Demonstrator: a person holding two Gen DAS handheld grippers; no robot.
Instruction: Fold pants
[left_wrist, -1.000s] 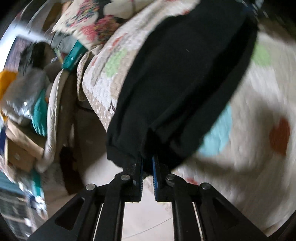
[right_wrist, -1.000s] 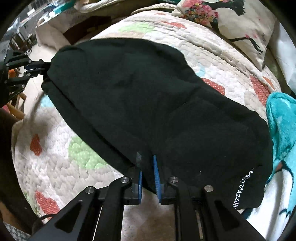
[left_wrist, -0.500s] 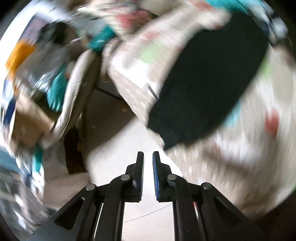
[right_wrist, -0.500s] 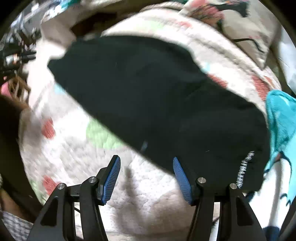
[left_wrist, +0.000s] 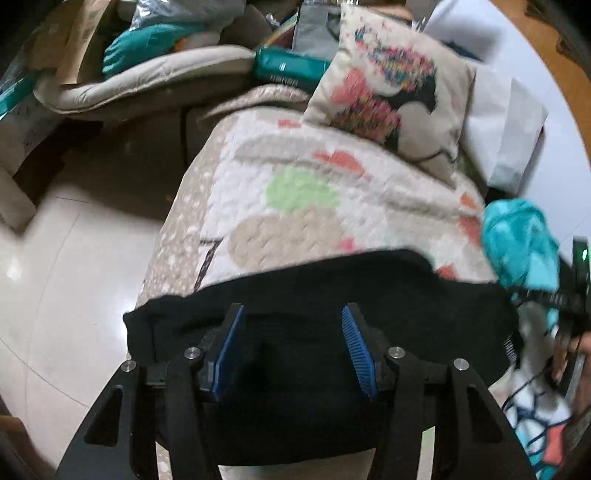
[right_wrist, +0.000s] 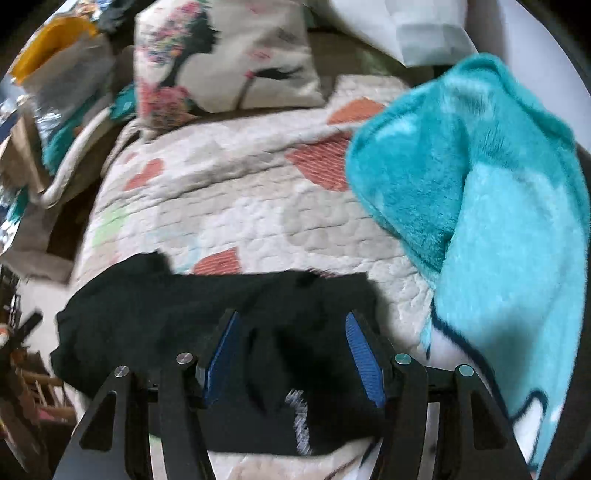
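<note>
The black pants (left_wrist: 406, 295) lie folded in a band across the near end of the quilted bed (left_wrist: 295, 192). My left gripper (left_wrist: 292, 314) hovers over their left part. Its jaws are opening, and the blue pads are clear of the cloth below. In the right wrist view the pants (right_wrist: 147, 306) stretch to the left, with white lettering (right_wrist: 301, 424) near the bottom. My right gripper (right_wrist: 291, 317) stands open above that end, and nothing is pinched between its pads.
A teal fleece blanket (right_wrist: 480, 184) is heaped on the bed just right of the pants. A flower-print pillow (left_wrist: 391, 88) leans at the far end. The shiny tiled floor (left_wrist: 74, 277) drops away left of the bed, with a cluttered chair (left_wrist: 147, 85) beyond it.
Both grippers have let go of the pants edge and opened, the right one first. Both views have swung round and lifted, so the pants now lie flat below the jaws.
</note>
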